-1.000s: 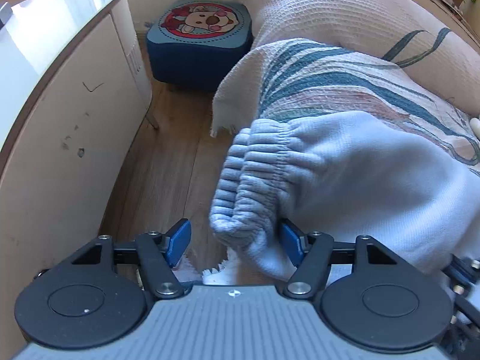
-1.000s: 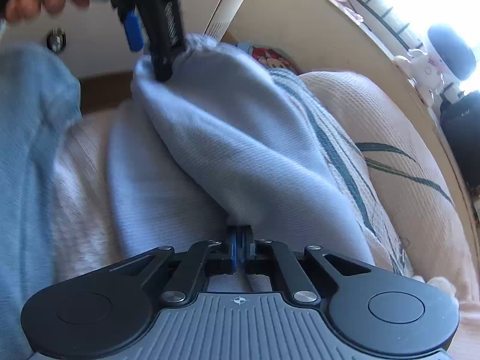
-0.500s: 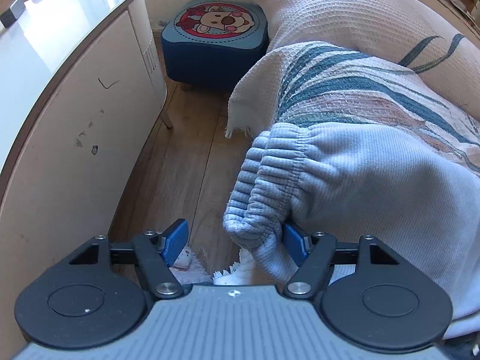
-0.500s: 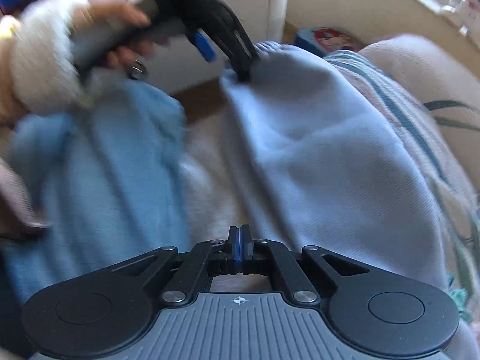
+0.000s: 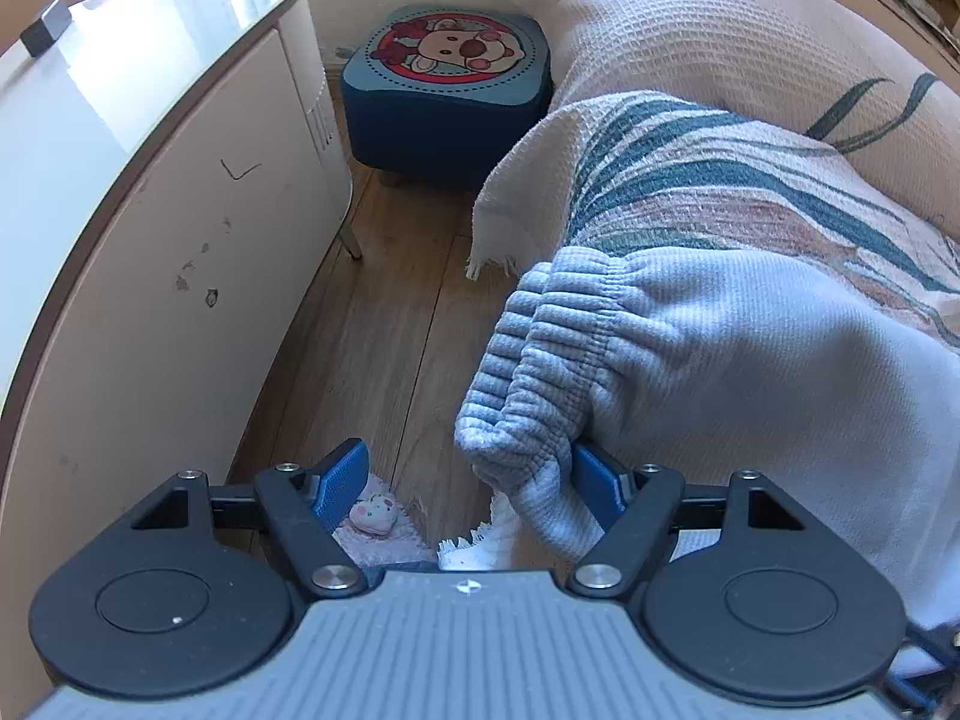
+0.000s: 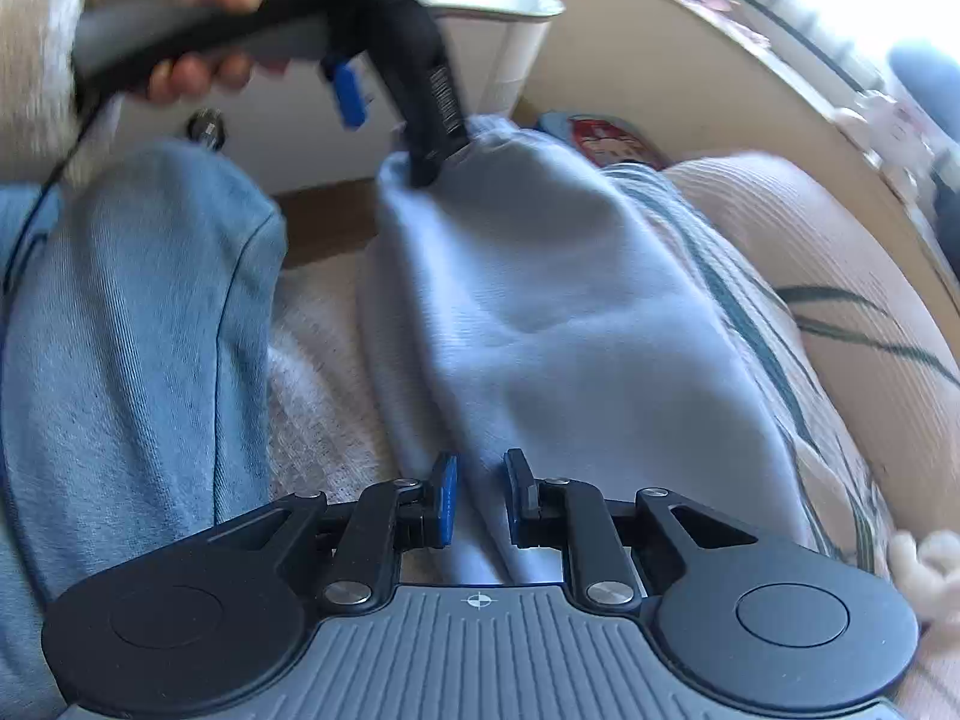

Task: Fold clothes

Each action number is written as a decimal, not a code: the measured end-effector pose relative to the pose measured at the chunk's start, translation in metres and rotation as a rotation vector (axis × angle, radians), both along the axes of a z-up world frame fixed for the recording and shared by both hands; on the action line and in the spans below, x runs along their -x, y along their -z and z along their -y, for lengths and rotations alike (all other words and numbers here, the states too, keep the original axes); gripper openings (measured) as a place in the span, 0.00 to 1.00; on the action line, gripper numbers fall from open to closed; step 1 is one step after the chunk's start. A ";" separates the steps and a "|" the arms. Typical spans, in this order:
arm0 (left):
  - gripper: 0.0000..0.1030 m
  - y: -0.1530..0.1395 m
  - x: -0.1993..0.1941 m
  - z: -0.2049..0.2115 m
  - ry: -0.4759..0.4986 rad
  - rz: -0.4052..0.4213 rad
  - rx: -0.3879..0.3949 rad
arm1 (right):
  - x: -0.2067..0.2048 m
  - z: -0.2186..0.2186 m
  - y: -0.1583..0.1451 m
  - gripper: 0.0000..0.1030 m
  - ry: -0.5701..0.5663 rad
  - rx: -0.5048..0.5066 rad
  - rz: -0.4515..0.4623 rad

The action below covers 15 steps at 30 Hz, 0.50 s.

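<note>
A light blue sweat garment (image 5: 750, 372) lies on a patterned blanket (image 5: 720, 192), its ribbed elastic band (image 5: 540, 360) hanging over the edge. My left gripper (image 5: 468, 480) is open wide; the band rests against its right pad (image 5: 594, 480), and the left pad is free. In the right wrist view the same garment (image 6: 570, 330) stretches away from me. My right gripper (image 6: 480, 498) is open by a small gap with a fold of the cloth running between the pads. The left gripper (image 6: 390, 150), held by a hand (image 6: 192, 72), touches the garment's far end.
A white curved cabinet (image 5: 150, 252) stands at the left, with a strip of wooden floor (image 5: 390, 330) between it and the blanket. A blue stool with a cartoon face (image 5: 450, 78) stands beyond. A pink slipper (image 5: 372, 516) lies below. A person's blue-clad leg (image 6: 120, 348) lies left.
My right gripper has gone from shut on the cloth to a small gap. The left gripper stays open and has drawn back a little from the band.
</note>
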<state>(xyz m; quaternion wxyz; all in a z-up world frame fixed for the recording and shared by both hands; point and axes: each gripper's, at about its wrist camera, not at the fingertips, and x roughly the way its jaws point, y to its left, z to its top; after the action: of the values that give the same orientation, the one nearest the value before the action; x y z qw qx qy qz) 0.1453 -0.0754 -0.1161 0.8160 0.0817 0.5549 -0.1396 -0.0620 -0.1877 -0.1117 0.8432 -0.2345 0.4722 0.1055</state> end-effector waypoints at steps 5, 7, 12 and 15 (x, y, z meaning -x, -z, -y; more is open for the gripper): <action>0.68 -0.003 0.002 0.000 -0.001 0.007 -0.002 | -0.008 -0.002 0.011 0.13 0.036 0.029 0.011; 0.68 -0.005 0.002 0.000 0.001 0.014 -0.008 | -0.006 -0.002 0.007 0.05 0.041 0.018 0.023; 0.69 -0.007 0.002 0.000 0.005 0.026 -0.020 | 0.004 0.002 -0.016 0.05 0.013 -0.063 0.006; 0.69 -0.006 0.003 0.000 0.007 0.027 -0.028 | 0.010 0.002 -0.028 0.05 -0.009 -0.094 -0.029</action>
<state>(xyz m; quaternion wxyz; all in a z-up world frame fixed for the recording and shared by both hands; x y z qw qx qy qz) 0.1425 -0.0754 -0.1104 0.8219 0.0968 0.5453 -0.1334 -0.0718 -0.1897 -0.0839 0.8459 -0.1951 0.4776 0.1348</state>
